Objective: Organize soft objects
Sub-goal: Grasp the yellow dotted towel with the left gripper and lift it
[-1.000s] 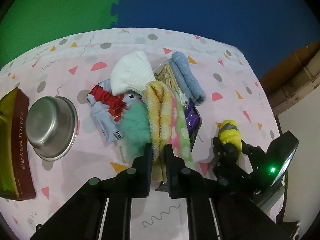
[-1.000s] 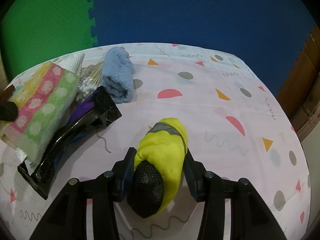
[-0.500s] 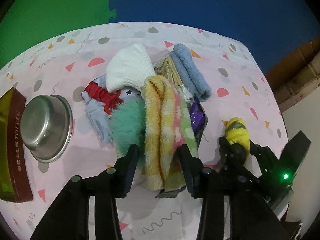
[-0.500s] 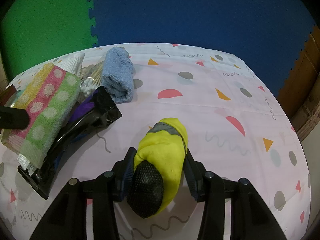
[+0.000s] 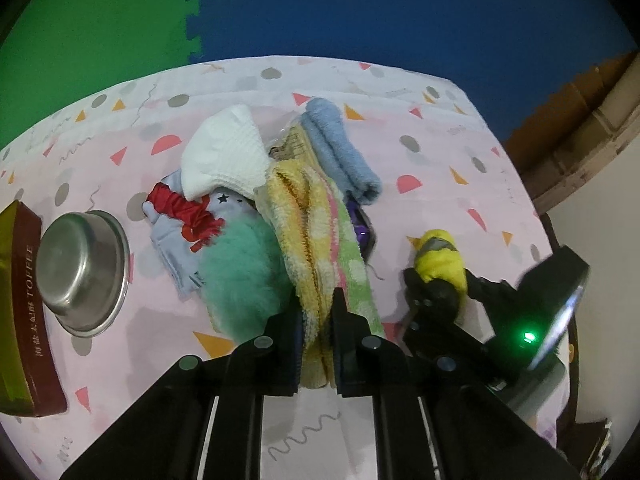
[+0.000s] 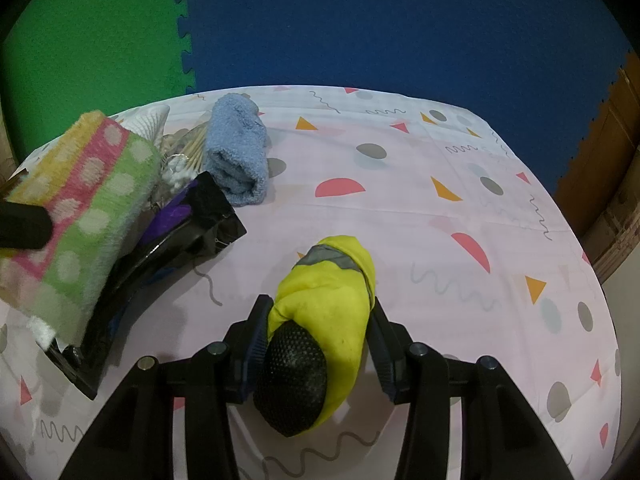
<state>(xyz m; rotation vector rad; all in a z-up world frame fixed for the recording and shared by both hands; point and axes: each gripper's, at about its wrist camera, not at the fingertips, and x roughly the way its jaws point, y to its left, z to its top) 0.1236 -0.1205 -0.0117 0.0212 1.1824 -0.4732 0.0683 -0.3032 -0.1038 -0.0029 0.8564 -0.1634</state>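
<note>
My left gripper (image 5: pixel 317 312) is shut on the near end of a striped yellow, pink and green dotted towel (image 5: pixel 316 232), which drapes over the pile; the towel also shows in the right wrist view (image 6: pixel 84 216). My right gripper (image 6: pixel 316 320) is shut on a rolled yellow glove with a black end (image 6: pixel 324 304), seen at the right in the left wrist view (image 5: pixel 438 260). A blue rolled towel (image 5: pixel 340 156), a white knit cloth (image 5: pixel 228 156), a fluffy green piece (image 5: pixel 244 276) and a red and pale blue garment (image 5: pixel 180 220) lie clustered mid-table.
A steel bowl (image 5: pixel 80 272) and a dark red toffee box (image 5: pixel 28 312) stand at the left. A black tray (image 6: pixel 160 256) holds purple items and cotton swabs under the striped towel. The table's right edge (image 5: pixel 532 200) meets a wooden floor.
My left gripper opened half a second ago and has now shut again on the striped towel's near end. The right gripper still holds the yellow glove in place.
</note>
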